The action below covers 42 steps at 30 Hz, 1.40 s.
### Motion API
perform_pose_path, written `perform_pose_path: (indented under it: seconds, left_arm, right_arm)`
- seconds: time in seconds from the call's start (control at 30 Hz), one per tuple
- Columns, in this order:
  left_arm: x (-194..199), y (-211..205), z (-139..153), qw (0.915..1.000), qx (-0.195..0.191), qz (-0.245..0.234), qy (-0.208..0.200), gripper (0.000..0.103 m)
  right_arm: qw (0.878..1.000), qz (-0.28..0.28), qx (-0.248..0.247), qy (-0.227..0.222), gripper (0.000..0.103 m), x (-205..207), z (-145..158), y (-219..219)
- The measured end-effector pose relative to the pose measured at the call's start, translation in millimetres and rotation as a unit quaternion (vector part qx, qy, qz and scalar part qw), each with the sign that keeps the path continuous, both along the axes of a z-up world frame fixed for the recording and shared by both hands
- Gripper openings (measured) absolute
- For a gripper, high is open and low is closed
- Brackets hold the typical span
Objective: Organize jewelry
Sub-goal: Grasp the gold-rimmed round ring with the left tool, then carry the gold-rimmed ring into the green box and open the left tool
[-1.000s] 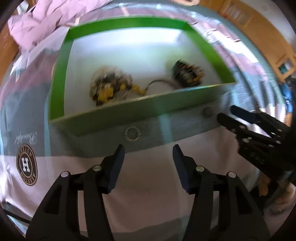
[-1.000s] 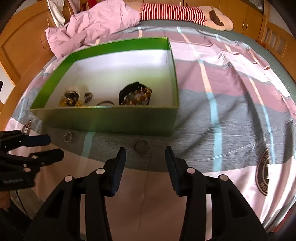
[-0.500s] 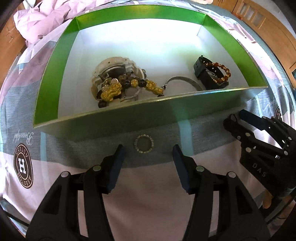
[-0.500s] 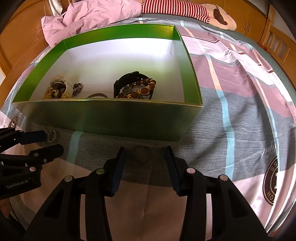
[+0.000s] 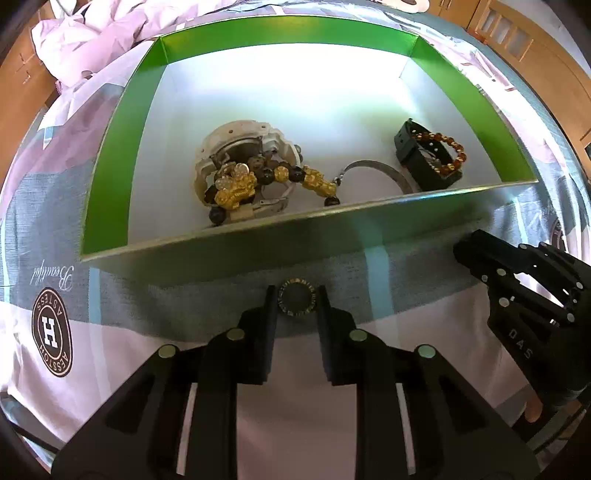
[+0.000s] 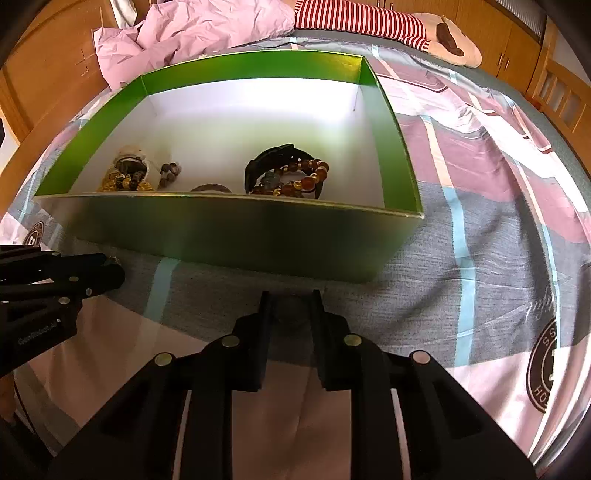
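A green box (image 5: 332, 236) with a white floor lies on the bedspread and holds a gold bead bracelet (image 5: 251, 181) over a white watch, a thin bangle (image 5: 373, 168) and a black watch with amber beads (image 5: 432, 158). In front of the box, my left gripper (image 5: 295, 301) is closed on a dark ring with gold trim (image 5: 297, 299) on the bedspread. My right gripper (image 6: 290, 306) is closed on a small dark round piece (image 6: 290, 310), mostly hidden between its fingers. The box (image 6: 240, 236) also shows in the right wrist view.
The striped bedspread (image 6: 480, 240) carries round logo prints (image 5: 51, 332). A crumpled pink blanket (image 6: 192, 33) and a striped plush toy (image 6: 369, 22) lie behind the box. Wooden bed frame and cabinets surround the bed.
Both grippers moved forward and down toward the box front. The left fingers closed around the ring; the right fingers closed around the dark round piece.
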<state>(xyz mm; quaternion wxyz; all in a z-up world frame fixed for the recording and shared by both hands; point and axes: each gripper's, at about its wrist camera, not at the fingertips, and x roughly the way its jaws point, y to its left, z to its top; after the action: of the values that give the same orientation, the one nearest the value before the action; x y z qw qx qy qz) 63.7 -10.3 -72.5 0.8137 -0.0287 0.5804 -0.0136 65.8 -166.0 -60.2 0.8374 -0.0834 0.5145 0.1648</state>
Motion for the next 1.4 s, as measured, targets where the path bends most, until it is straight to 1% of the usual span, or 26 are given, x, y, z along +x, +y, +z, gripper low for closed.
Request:
perform_pose_path:
  seconds: [0.13,0.33,0.43,0.5,0.67,0.8,0.87,0.93,1.0,1.07,1.17,1.2,1.23,1.3,1.4]
  left_arm:
    - [-12,2,21,0.9996,-0.012,-0.014,-0.020,0.021]
    - [-21,1,52,0.9973,-0.026,-0.033,-0.060,0.021]
    - [-31,9,72,0.9949,-0.040,-0.032,-0.087,0.021]
    - [-34,11,78,0.9938,-0.042,-0.026,-0.099,0.021]
    - [-38,18,91,0.9922,-0.037,-0.009,-0.119,0.021]
    - [-37,23,96,0.9908,-0.026,-0.002,-0.133,0.021]
    - [-36,26,97,0.9904,-0.027,0.003,-0.135,0.021]
    - [-34,29,98,0.9898,-0.024,0.011,-0.140,0.021]
    - [-26,31,100,0.9889,-0.014,0.019,-0.146,0.021]
    - [-12,36,106,0.9878,-0.005,0.033,-0.152,0.021]
    - [8,47,117,0.9846,-0.015,0.055,-0.165,0.021]
    - [13,49,119,0.9840,-0.011,0.058,-0.168,0.021]
    - [20,52,120,0.9829,0.001,0.063,-0.173,0.021]
    - [27,55,120,0.9815,0.012,0.070,-0.178,0.021]
    - [35,64,109,0.9812,0.014,0.079,-0.175,0.021]
  right_arm:
    - [1.000,0.011,0.007,-0.014,0.021,-10,16,0]
    - [0.998,0.022,0.033,-0.043,0.021,-20,53,1]
    - [0.997,0.029,0.046,-0.059,0.021,-22,71,4]
    - [0.996,0.032,0.046,-0.064,0.021,-22,77,8]
    - [0.996,0.042,0.044,-0.060,0.021,-25,75,19]
    - [0.997,0.048,0.035,-0.058,0.021,-27,71,26]
    - [0.996,0.050,0.034,-0.060,0.021,-28,73,28]
    - [0.996,0.049,0.032,-0.063,0.021,-27,74,29]
    - [0.996,0.047,0.028,-0.068,0.021,-24,76,31]
    - [0.996,0.040,0.026,-0.074,0.021,-18,81,32]
    - [0.995,0.031,0.016,-0.089,0.021,-2,88,37]
    - [0.995,0.028,0.011,-0.094,0.021,4,89,39]
    - [0.995,0.023,0.008,-0.101,0.021,12,92,43]
    - [0.994,0.018,0.011,-0.109,0.021,22,94,49]
    - [0.993,0.015,0.014,-0.116,0.021,39,87,64]
